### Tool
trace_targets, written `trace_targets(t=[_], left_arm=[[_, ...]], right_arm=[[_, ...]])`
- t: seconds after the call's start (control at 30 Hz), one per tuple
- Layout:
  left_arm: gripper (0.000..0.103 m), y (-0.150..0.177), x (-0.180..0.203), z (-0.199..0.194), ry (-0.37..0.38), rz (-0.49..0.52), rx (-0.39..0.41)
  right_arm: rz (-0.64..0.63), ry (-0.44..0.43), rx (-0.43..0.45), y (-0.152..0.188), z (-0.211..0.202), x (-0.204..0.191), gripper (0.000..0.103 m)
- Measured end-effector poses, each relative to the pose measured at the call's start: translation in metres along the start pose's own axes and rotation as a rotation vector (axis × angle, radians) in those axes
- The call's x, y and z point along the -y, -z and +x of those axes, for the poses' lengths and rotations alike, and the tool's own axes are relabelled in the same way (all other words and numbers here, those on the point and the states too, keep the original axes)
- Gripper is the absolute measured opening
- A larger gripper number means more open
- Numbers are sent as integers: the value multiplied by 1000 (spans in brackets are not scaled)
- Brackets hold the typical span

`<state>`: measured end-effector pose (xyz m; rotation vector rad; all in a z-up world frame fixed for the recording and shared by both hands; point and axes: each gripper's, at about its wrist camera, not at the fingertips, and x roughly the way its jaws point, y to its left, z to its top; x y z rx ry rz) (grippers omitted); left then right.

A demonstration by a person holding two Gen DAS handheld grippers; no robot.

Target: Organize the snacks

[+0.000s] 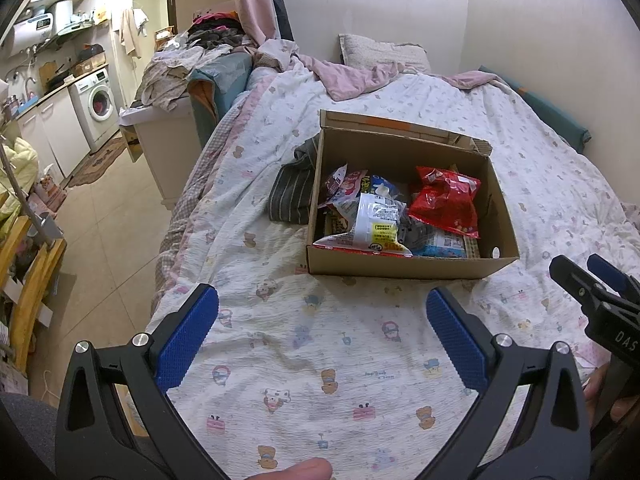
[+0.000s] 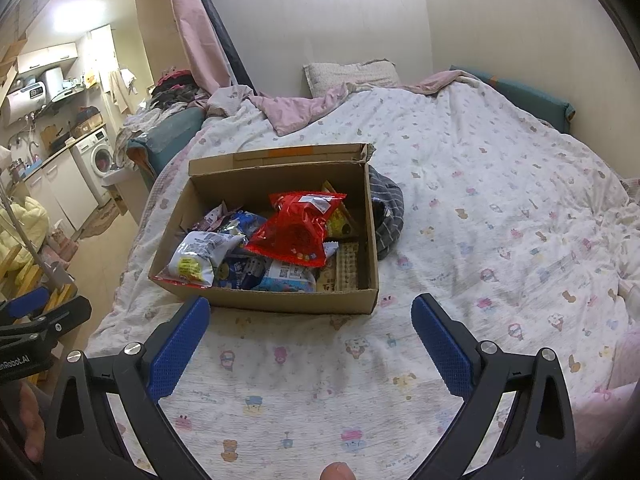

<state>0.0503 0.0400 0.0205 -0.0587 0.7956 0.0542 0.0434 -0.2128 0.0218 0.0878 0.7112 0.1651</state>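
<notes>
- Hovering over the quilt point(image 1: 304, 360): left gripper point(image 1: 322, 328) and right gripper point(image 2: 310, 330), jaws spread, nothing held.
- Just ahead: cardboard box point(image 2: 280, 300) heaped with snack packets.
- Topmost red packet point(image 2: 298, 226): likely light, crinkly, slippery, crushable; pinch its flat sealed edge.

The right gripper point(image 2: 310, 316) is wide apart and holds nothing, above the bed cover point(image 2: 480, 208) with small cartoon prints. Just in front stands an open cardboard box point(image 2: 280, 300) full of snack packets. A red bag point(image 2: 296, 232) lies on top, and a white bag point(image 2: 200, 260) leans at the near left corner. A dark striped cloth point(image 2: 386, 216) touches the box's right wall. The left gripper point(image 2: 44, 312) shows at the left edge.
</notes>
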Motion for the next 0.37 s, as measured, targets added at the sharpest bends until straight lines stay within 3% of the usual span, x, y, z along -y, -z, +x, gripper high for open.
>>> trace_targets(t=[0.37], left_arm=[[103, 4, 0, 3, 2, 0, -16]], right_arm=[[2, 0, 0, -3, -2, -1, 103]])
